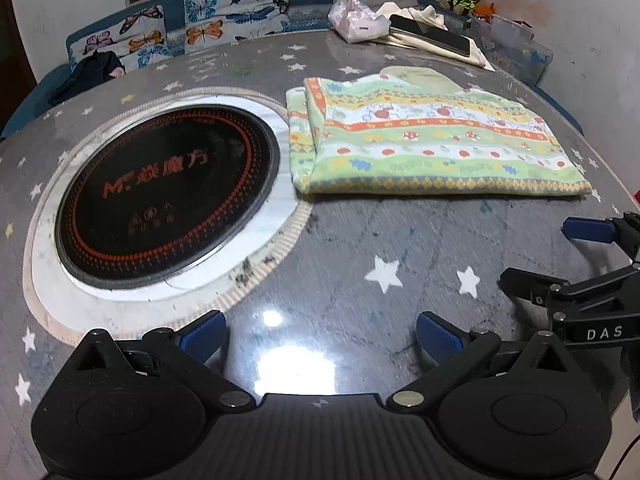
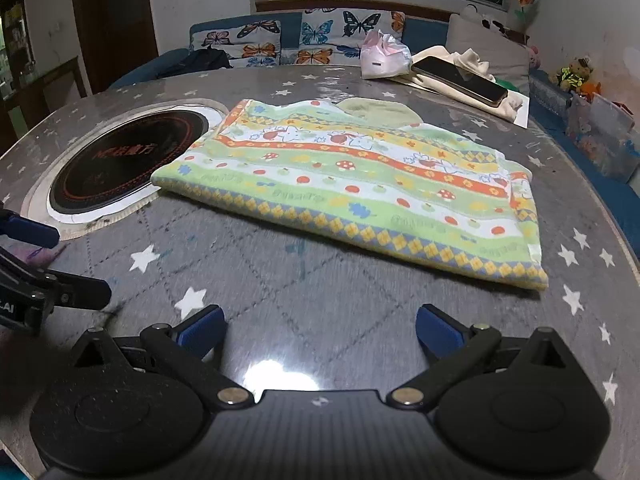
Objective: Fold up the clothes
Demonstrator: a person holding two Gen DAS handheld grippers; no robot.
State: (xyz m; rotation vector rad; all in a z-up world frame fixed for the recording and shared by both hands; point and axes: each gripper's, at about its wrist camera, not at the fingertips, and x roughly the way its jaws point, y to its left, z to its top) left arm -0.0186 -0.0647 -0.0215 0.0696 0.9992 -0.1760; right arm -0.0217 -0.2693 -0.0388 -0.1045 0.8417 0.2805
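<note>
Garment: one folded striped cloth (image 2: 352, 184) lay on the starred table (image 2: 320, 292), right of one round cooktop (image 2: 128, 168).
Grippers: two, left gripper (image 1: 320, 338) and right gripper (image 2: 320, 330), both spread wide, empty, near side.
Phone: one phone (image 2: 460, 80), far edge.

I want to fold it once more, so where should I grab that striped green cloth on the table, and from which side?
Probably the right-hand short end of the striped green cloth, coming in low from the near side. The layered edges lie stacked there, so one pinch catches them all. Both the left gripper and right gripper are open and empty.
</note>
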